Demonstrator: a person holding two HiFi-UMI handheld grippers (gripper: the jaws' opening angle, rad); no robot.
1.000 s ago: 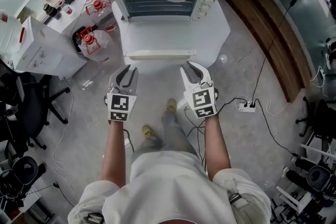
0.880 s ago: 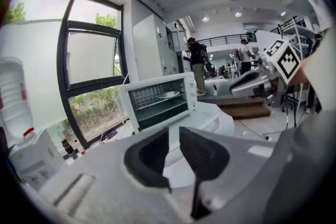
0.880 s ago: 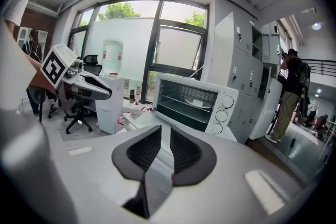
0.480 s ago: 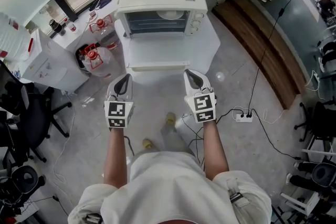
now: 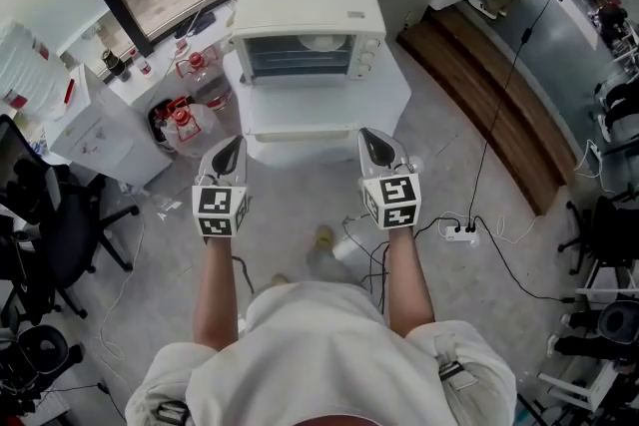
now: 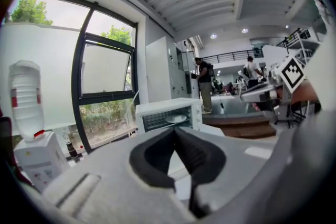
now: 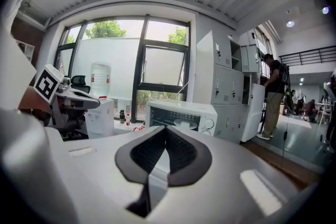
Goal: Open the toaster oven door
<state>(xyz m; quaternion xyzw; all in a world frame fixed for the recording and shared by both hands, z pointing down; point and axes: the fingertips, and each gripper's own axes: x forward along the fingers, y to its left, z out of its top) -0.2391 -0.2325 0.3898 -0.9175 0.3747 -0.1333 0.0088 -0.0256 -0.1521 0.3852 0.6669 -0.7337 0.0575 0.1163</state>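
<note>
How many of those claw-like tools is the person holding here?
2. The left gripper and the right gripper are held side by side, just short of the open toaster oven door. Both are shut and empty. None looks hidden.

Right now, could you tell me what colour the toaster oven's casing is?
The toaster oven has an off-white casing; the head view shows it best.
</note>
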